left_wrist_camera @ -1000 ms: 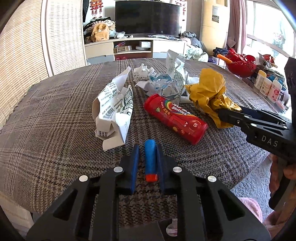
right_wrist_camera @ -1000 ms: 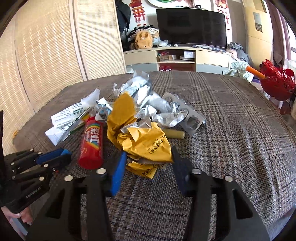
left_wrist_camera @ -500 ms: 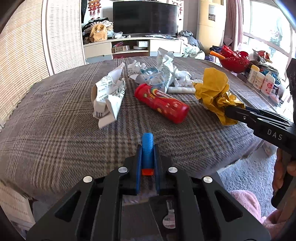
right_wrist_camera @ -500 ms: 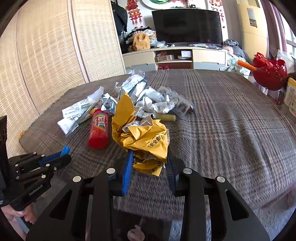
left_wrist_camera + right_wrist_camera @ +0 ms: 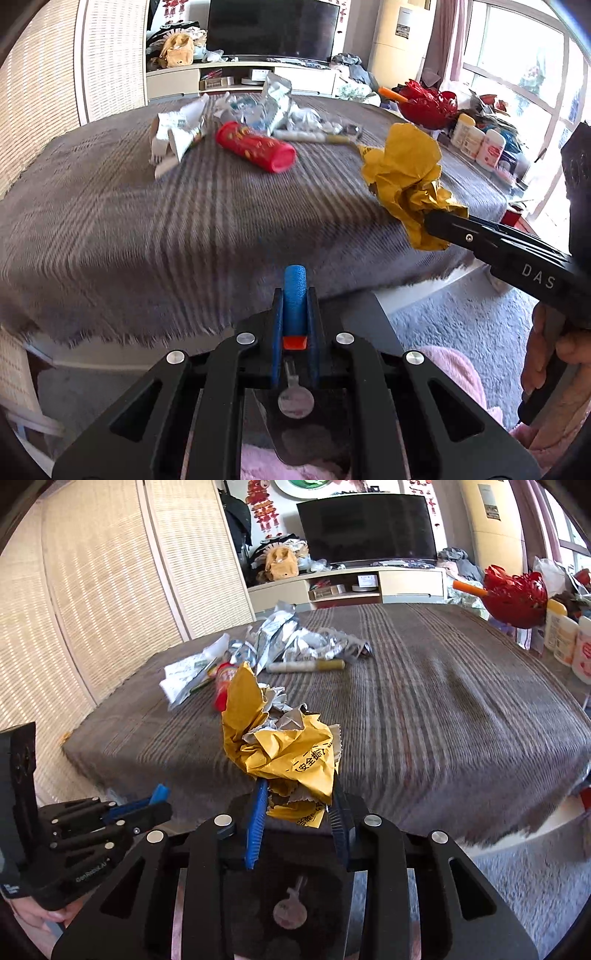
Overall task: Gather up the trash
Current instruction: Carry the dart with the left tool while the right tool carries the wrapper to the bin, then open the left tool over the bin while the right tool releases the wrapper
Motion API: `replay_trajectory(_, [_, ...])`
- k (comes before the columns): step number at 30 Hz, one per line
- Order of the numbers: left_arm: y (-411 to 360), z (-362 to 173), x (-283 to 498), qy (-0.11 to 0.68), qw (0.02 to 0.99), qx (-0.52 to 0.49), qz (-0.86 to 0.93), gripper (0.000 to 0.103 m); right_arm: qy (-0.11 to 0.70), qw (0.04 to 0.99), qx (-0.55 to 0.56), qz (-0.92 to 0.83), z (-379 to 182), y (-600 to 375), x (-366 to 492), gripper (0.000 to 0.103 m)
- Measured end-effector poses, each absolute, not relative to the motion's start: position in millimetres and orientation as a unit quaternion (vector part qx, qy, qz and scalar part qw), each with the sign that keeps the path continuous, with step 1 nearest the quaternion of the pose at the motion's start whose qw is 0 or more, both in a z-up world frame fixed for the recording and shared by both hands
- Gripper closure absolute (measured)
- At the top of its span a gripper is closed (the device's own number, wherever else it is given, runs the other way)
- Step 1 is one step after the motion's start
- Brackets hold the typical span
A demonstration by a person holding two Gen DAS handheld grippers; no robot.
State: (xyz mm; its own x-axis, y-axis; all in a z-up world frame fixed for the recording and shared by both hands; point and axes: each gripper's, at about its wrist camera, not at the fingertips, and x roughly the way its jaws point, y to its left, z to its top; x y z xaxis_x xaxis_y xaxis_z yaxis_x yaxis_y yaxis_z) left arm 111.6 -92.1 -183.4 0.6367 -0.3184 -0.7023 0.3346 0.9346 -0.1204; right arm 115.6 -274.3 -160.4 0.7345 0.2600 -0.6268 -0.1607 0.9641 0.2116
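My left gripper (image 5: pixel 294 295) is shut on a small blue foam tube with an orange end (image 5: pixel 294 295), held off the near edge of the table. It also shows in the right wrist view (image 5: pixel 155 799). My right gripper (image 5: pixel 297 805) is shut on a crumpled yellow wrapper (image 5: pixel 284 749) and holds it above the table's near edge; the wrapper also shows in the left wrist view (image 5: pixel 406 173). On the plaid tablecloth (image 5: pixel 147 221) lie a red candy tube (image 5: pixel 255 146), a white printed paper wrapper (image 5: pixel 173 136), silver foil wrappers (image 5: pixel 295 638) and a white-and-gold stick (image 5: pixel 306 665).
A red plastic basket (image 5: pixel 424 105) and several white bottles (image 5: pixel 476 142) stand at the table's right side. A grey rug (image 5: pixel 461 332) covers the floor below. A TV and low cabinet (image 5: pixel 365 583) stand at the back. Woven screens (image 5: pixel 92 590) line the left.
Both grippers pulled back and up from the table. The left closed on the blue foam tube; the right closed on the yellow wrapper and lifted it off the cloth.
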Motion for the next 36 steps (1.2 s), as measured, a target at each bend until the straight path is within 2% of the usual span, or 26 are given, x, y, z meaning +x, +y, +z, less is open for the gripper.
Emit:
replay_trajectory(22, [-105,-270,77,0.463,0.871,0.005,-0.167,0.093,0.447,0.884,0.087,0.107,-255,-271,84,0.071])
replay_trajectory(32, [-107,-293,81,0.488,0.855,-0.001,-0.175,0.093,0.465,0.875,0.087,0.105,-268,-262,91,0.071])
replay_trajectory(36, [-110,-297,82,0.493,0.852,-0.005,-0.177,0.092,0.467,0.873,0.094,0.108,-268,-262,92,0.065])
